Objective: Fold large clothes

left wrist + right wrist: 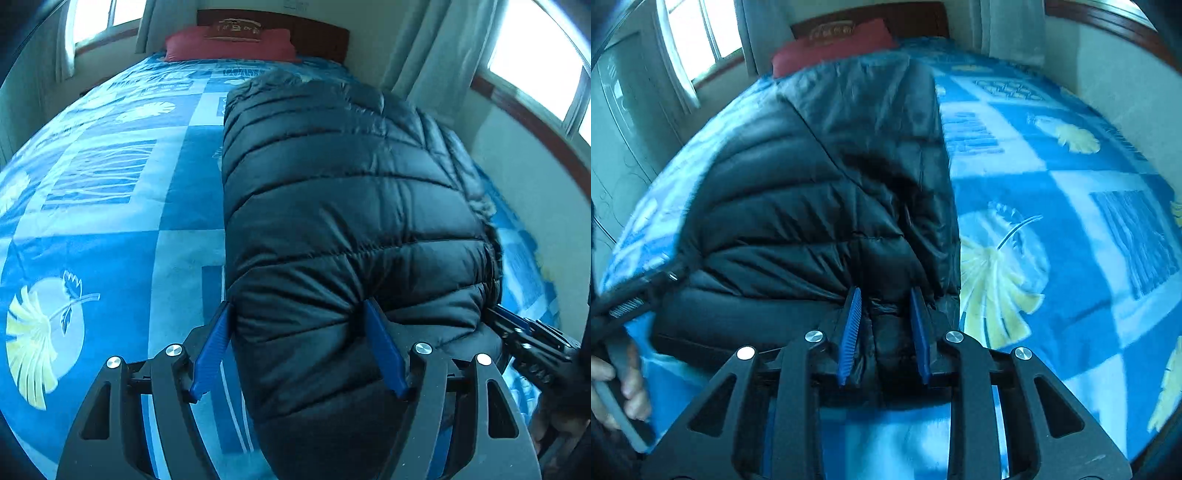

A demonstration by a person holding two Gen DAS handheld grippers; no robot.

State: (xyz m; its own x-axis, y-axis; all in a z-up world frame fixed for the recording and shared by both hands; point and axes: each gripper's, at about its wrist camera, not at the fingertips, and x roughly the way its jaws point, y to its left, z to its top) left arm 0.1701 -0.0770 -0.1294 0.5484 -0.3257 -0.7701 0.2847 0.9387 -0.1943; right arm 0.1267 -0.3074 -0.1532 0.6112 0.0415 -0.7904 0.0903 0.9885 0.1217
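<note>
A black quilted puffer jacket (343, 192) lies lengthwise on the bed, folded narrow. It also shows in the right wrist view (820, 184). My left gripper (299, 314) has its blue fingers spread around the jacket's near end, with the fabric bulging between them. My right gripper (884, 295) has its blue fingers closed on a bunch of the jacket's near edge. The right gripper also shows at the right edge of the left wrist view (532, 336), and the left gripper at the left of the right wrist view (639, 295).
The bed is covered by a blue and white patterned blanket (110, 192) with yellow leaf prints. A red pillow (229, 44) lies at the wooden headboard (317, 33). Windows with curtains (443, 55) flank the bed. A wall (535, 192) runs close along the bed's right side.
</note>
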